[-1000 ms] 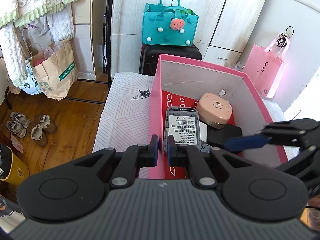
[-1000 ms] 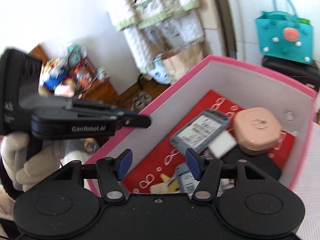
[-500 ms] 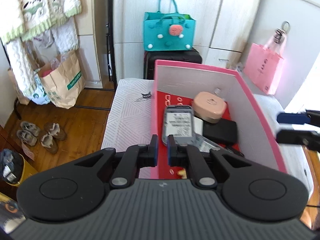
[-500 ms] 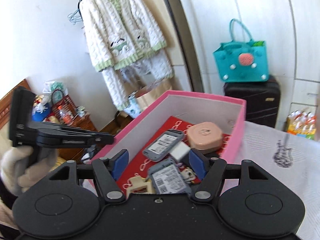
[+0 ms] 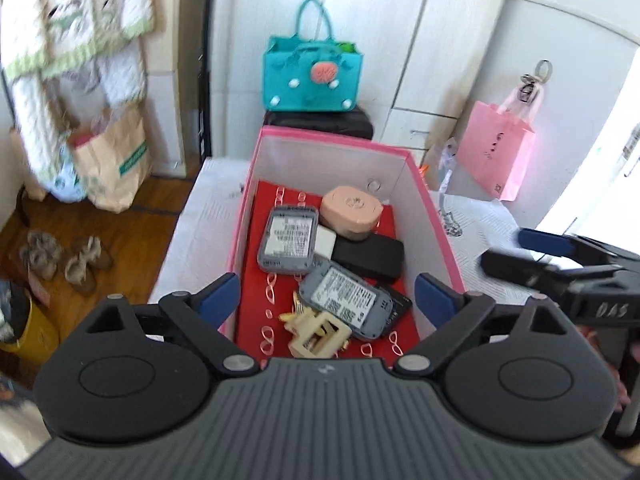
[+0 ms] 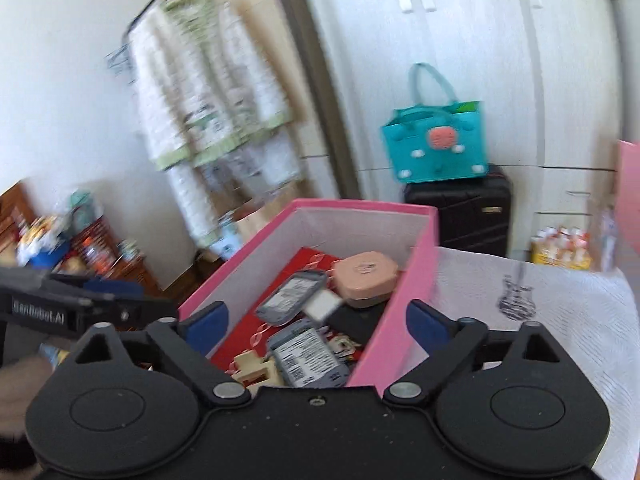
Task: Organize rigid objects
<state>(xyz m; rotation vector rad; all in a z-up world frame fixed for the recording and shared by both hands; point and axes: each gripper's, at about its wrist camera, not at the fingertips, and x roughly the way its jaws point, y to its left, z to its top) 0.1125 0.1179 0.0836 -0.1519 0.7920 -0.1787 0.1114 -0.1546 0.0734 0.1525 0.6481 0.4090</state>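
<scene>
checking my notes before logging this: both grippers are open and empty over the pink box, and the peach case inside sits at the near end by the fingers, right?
Not quite. The peach case sits at the far end of the pink box, against its back wall, as the left wrist view shows. The rest holds: the left gripper and right gripper are both open and empty.

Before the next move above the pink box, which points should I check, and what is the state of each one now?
1. Left gripper open and holding nothing: ok.
2. Right gripper open and holding nothing: ok.
3. Pink box upright on the white cloth, its top open: ok.
4. Objects inside the box, such as the peach case, the two grey devices and the beige clip: ok.
5. Objects still waiting outside the box: cannot tell, only part of the cloth is in view.
6. Sharp picture for aiming: not ok, the right wrist view is blurred.
</scene>
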